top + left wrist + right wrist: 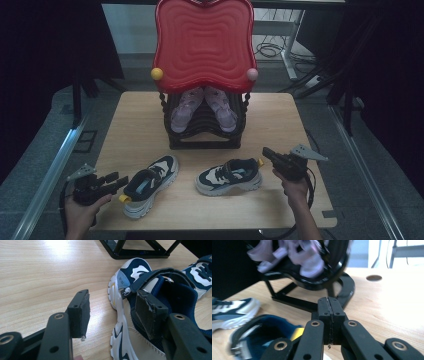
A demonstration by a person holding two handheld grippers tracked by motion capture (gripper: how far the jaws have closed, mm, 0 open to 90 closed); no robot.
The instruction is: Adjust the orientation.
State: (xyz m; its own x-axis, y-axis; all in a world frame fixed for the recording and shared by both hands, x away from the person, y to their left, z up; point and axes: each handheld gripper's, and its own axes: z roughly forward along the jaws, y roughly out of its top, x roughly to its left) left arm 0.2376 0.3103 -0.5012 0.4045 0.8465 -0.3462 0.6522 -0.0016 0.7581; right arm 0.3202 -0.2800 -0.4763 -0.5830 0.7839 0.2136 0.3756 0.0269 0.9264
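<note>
Our left gripper (116, 180) sits near the desk's (135, 125) front left corner, its jaws spread wide and holding nothing. In the left gripper view one pad (80, 312) hangs over bare wood, with open desk stretching away on that side, while the other pad (149, 312) stands over the collar of the left shoe (149, 184); we cannot tell whether it touches. That shoe is navy and white with a cream side, a strap across the top and a yellow heel tab, lying at an angle just ahead of these jaws.

Our right gripper (265, 151) is raised near the desk's right edge, jaws pressed together with nothing between them. The right shoe (229, 176), the same navy and white, lies just below and beside these jaws, its yellow tab nearest them. Ahead of them stands the black rack (204, 131) holding two pink shoes (204, 107) under a red tray (203, 40), with clear wood between rack and desk edge.
</note>
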